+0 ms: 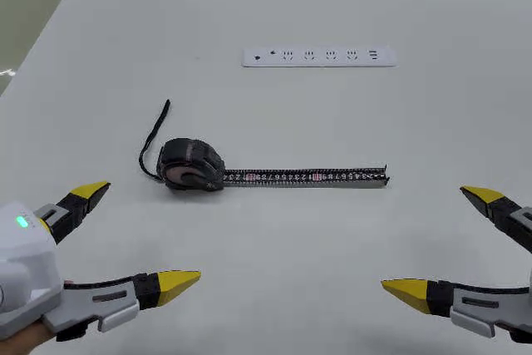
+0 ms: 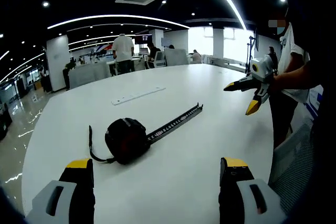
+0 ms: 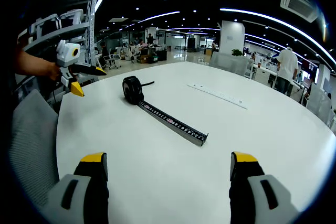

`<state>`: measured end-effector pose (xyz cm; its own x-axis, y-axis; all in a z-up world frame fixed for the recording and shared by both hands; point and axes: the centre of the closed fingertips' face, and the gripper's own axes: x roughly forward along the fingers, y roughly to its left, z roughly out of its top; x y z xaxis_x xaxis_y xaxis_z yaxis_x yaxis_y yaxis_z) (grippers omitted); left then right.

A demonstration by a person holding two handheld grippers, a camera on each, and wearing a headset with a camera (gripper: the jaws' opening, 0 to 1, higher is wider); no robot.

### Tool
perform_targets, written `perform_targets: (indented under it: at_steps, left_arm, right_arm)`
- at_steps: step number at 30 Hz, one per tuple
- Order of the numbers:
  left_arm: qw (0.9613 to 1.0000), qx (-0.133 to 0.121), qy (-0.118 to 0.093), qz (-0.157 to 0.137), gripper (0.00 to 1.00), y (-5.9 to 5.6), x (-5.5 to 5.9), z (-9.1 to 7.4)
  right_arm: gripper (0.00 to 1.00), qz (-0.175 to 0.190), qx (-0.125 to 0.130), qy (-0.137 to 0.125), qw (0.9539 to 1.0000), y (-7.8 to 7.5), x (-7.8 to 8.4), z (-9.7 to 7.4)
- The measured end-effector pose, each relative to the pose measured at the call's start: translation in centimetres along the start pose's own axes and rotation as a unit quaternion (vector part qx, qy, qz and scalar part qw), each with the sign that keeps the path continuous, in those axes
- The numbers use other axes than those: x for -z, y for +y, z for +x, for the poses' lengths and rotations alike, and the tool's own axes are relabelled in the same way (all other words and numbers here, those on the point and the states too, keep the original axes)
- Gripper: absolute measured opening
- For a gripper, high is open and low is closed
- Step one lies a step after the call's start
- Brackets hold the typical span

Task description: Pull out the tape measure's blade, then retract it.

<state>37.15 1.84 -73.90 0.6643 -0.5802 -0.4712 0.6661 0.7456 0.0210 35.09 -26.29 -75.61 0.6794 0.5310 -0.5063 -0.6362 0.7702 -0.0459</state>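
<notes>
At left, our left tool (image 1: 150,230) is spread wide, holding nothing. The tape measure (image 1: 191,165) lies mid-bench (image 1: 274,288), its strap (image 1: 154,139) curling leftward and its blade (image 1: 307,176) drawn out to the right. A power strip (image 1: 319,56) lies beyond it. Our right tool (image 1: 424,239) is likewise spread. In the left gripper view a person (image 2: 124,51) stands past the bench.

Grey-and-black, yellow-tipped left tongs (image 1: 150,230) and right tongs (image 1: 424,238); white housing (image 1: 25,268) with green light (image 1: 21,222).
</notes>
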Motion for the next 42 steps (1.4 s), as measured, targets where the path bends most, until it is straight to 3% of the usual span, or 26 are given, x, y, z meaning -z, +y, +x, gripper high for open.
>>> perform_targets:
  at_steps: [6,10,15,20,27,42]
  left_arm:
    - [0.9996,-0.019,-0.007,-0.019,0.97,-0.8,-0.1,0.1]
    - [0.9987,-0.043,-0.012,-0.025,0.97,-0.7,-0.3,0.1]
    - [0.9965,-0.071,-0.014,-0.042,0.97,-0.8,-0.2,0.0]
    - [0.9951,-0.085,-0.018,-0.047,0.97,-1.1,-0.2,-0.2]
    - [0.9931,-0.106,-0.021,-0.046,0.97,-0.8,-0.6,-0.4]
    - [0.9916,-0.116,-0.021,-0.054,0.97,-1.3,-0.8,-0.3]
  right_arm:
    - [0.99,0.011,0.020,-0.009,0.9997,0.7,-0.3,0.2]
    - [0.98,0.023,0.035,-0.017,0.9990,1.1,-0.3,0.6]
    - [0.98,0.036,0.041,-0.017,0.9984,2.1,-0.3,1.1]
    - [0.98,0.044,0.043,-0.023,0.9979,2.9,-1.1,1.4]
    - [0.97,0.047,0.046,-0.030,0.9974,2.9,-1.8,1.4]
    - [0.96,0.041,0.046,-0.022,0.9979,3.0,-1.4,1.3]
